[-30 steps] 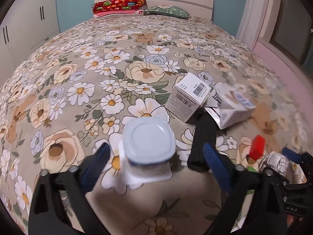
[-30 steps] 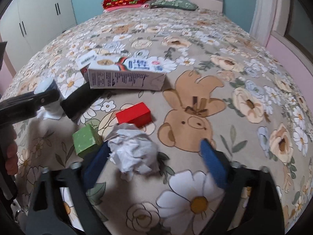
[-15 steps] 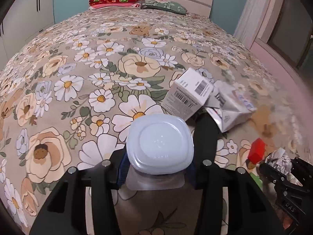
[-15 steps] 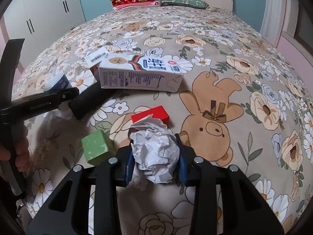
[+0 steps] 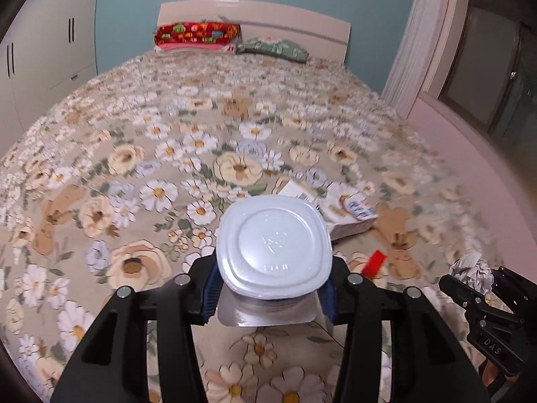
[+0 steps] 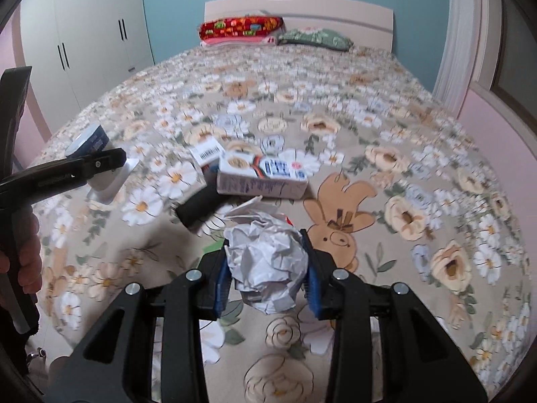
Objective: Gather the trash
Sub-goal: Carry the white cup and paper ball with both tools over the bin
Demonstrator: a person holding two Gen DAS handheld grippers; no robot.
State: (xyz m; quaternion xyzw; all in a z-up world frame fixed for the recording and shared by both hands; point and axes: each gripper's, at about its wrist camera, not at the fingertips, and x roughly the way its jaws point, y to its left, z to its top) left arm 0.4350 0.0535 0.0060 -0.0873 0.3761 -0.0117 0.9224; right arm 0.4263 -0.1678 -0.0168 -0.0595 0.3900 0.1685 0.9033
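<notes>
My left gripper (image 5: 270,297) is shut on a white yogurt cup (image 5: 273,250), bottom towards the camera, held above the floral bedspread (image 5: 141,168). The cup also shows in the right wrist view (image 6: 89,142). My right gripper (image 6: 266,283) is shut on a crumpled paper ball (image 6: 266,263), lifted off the bed; the ball also shows in the left wrist view (image 5: 471,272). On the bed lie a milk carton (image 6: 261,178), a small white barcode box (image 6: 208,151), a black cylinder (image 6: 201,206) and a red block (image 5: 374,263).
A headboard (image 6: 298,11) with red (image 6: 240,27) and green (image 6: 315,38) pillows stands at the far end. White wardrobes (image 6: 87,47) are on the left, a curtain and window ledge (image 5: 470,141) on the right. A green block is mostly hidden behind the paper ball.
Both grippers closed on their items, the left on the yogurt cup and the right on the paper ball. Both have since lifted up and away from the bedspread.
</notes>
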